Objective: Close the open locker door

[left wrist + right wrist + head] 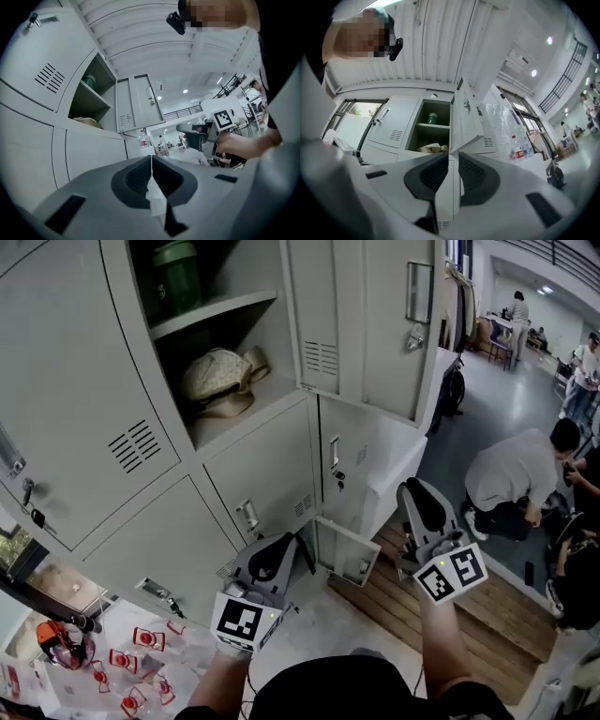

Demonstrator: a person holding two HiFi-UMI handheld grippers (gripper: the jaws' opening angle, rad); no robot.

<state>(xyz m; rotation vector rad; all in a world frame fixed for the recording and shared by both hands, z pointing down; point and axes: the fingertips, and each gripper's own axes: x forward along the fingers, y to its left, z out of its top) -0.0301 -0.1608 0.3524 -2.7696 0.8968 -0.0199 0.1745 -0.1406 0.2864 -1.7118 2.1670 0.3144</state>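
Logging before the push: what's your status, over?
Left gripper shut, empty; right gripper barely open, empty. Both short of upper locker door, wide open. Nothing seen blocking its swing.

A glossy grey concrete floor [487,399] fills the head view's upper right, with a brown slatted wooden platform [469,606] at lower right. Overhead, a white ribbed ceiling [140,33] carries round lights [549,41]. A daylit window [356,108] sits mid-left.
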